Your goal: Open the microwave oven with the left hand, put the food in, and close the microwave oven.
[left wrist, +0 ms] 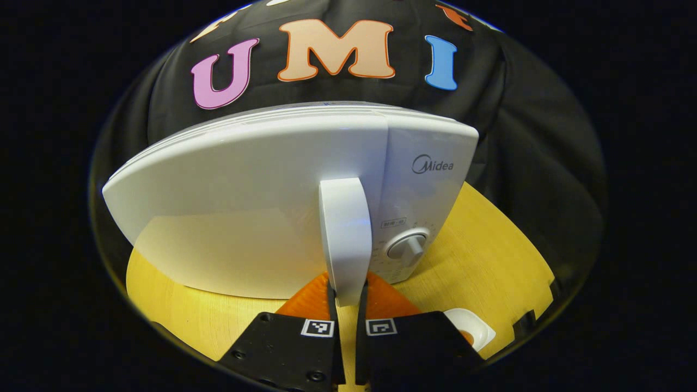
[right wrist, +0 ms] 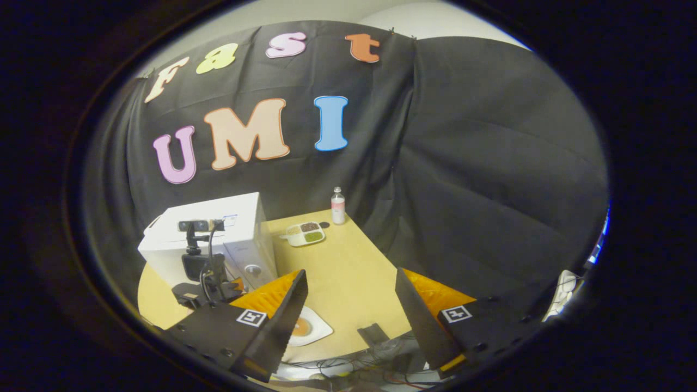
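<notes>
The white microwave (left wrist: 283,201) stands close ahead in the left gripper view, its door flush with the front. My left gripper (left wrist: 347,296) is shut on the lower end of the door's upright handle (left wrist: 344,228), one finger on each side. A white plate with orange food (left wrist: 471,328) lies on the yellow table just right of that gripper. In the right gripper view the microwave (right wrist: 228,228) sits at the table's left with the left gripper (right wrist: 204,277) in front of it. My right gripper (right wrist: 351,316) hangs wide open above the near edge, the plate (right wrist: 306,328) by its left finger.
At the table's (right wrist: 348,272) far side stand a divided dish of food (right wrist: 305,233) and a small bottle (right wrist: 338,206). A small black object (right wrist: 375,333) lies at the near edge, with cables below it. A round knob (left wrist: 407,245) sits right of the handle.
</notes>
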Action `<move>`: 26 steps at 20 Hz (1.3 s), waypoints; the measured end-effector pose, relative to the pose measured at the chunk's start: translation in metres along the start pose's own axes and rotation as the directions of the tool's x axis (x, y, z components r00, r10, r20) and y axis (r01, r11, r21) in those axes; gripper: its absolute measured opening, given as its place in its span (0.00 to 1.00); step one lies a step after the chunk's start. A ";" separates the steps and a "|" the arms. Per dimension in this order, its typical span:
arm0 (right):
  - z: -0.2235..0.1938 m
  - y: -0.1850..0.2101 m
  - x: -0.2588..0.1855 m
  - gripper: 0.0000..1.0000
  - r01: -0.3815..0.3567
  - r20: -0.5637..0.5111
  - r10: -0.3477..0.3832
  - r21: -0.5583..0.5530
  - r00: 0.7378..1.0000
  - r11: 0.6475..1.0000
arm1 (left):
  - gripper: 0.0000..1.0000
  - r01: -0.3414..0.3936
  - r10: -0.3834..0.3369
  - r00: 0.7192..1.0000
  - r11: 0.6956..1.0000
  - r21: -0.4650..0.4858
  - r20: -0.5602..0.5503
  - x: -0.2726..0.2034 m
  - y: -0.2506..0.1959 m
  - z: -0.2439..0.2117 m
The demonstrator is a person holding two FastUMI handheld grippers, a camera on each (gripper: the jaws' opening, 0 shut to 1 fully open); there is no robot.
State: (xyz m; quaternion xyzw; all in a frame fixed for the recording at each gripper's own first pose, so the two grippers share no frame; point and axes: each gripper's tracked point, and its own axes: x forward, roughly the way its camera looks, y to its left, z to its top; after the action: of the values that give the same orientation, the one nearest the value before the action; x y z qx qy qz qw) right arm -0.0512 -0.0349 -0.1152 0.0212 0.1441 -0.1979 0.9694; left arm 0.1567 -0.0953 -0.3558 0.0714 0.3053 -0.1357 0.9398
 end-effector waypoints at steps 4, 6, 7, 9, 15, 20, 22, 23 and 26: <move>-0.007 -0.002 0.003 0.93 -0.011 -0.009 0.011 -0.015 1.000 1.000 | 0.06 -0.003 0.002 1.000 1.000 -0.024 -0.018 -0.002 0.000 -0.002; -0.006 -0.002 0.003 0.93 -0.023 -0.011 0.023 -0.008 1.000 1.000 | 0.06 -0.015 0.014 0.999 0.999 -0.035 -0.034 -0.027 -0.002 -0.020; -0.009 -0.003 0.006 1.00 -0.032 -0.014 0.032 -0.002 0.999 0.999 | 0.06 -0.002 0.002 1.000 1.000 -0.007 -0.006 -0.038 -0.001 -0.025; -0.013 -0.001 0.007 0.93 -0.065 -0.024 0.065 0.012 0.998 0.998 | 0.05 0.018 -0.018 1.000 1.000 -0.003 -0.004 -0.060 0.001 -0.042; -0.016 0.014 0.013 0.93 -0.168 -0.017 0.167 -0.021 0.986 0.986 | 0.07 0.007 -0.007 1.000 1.000 0.000 -0.031 -0.105 0.014 -0.072; -0.025 0.031 0.021 0.93 -0.252 -0.041 0.251 -0.046 0.967 0.967 | 0.19 -0.046 0.044 0.998 0.997 -0.064 -0.043 -0.133 0.029 -0.086; -0.029 0.039 0.025 0.93 -0.284 -0.051 0.281 -0.060 0.958 0.957 | 0.25 -0.069 0.063 0.997 0.987 -0.142 -0.044 -0.142 0.038 -0.089; -0.031 0.042 0.028 0.93 -0.297 -0.053 0.294 -0.070 0.954 0.952 | 0.36 -0.086 0.080 0.996 0.982 -0.168 -0.046 -0.145 0.045 -0.090; -0.035 0.054 0.033 0.93 -0.338 -0.070 0.333 -0.082 0.940 0.937 | 0.73 -0.114 0.104 0.993 0.973 -0.200 -0.057 -0.158 0.059 -0.097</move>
State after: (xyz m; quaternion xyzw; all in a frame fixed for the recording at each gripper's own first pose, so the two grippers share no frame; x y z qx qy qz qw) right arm -0.0108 0.0059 -0.1585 0.0057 0.1741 -0.0219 0.9845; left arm -0.0026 0.0153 -0.3368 -0.0049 0.3346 -0.0504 0.9410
